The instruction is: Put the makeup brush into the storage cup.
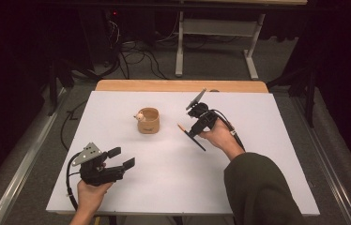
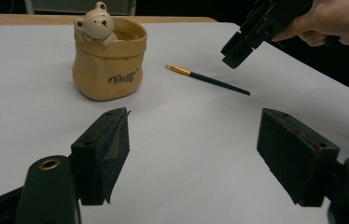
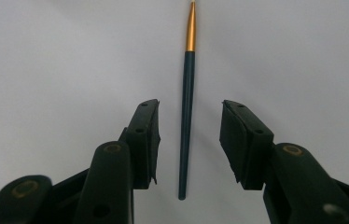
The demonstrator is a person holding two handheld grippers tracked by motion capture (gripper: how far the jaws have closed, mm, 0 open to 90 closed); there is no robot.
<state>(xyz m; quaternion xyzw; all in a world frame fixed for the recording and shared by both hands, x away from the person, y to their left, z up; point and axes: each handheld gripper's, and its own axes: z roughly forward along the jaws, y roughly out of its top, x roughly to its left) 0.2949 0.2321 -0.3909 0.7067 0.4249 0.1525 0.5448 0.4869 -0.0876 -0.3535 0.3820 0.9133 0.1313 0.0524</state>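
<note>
thin dark-handled paintbrush with a gold ferrule (image 3: 185,116) lies flat on the white table (image 1: 258,164), right of a tan pouch-shaped pot with a bear figure (image 2: 108,60). left gripper (image 1: 119,158) rests wide apart; right gripper (image 3: 189,140) straddles the brush, jaws apart, not touching.

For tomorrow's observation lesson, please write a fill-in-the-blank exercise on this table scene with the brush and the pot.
1. The paintbrush lies ___ the right gripper's jaws, untouched.
2. A small ___ figure peeks over the rim of the yellow pot.
3. The left gripper's jaws hold ___.

Missing words: between; bear; nothing
</note>
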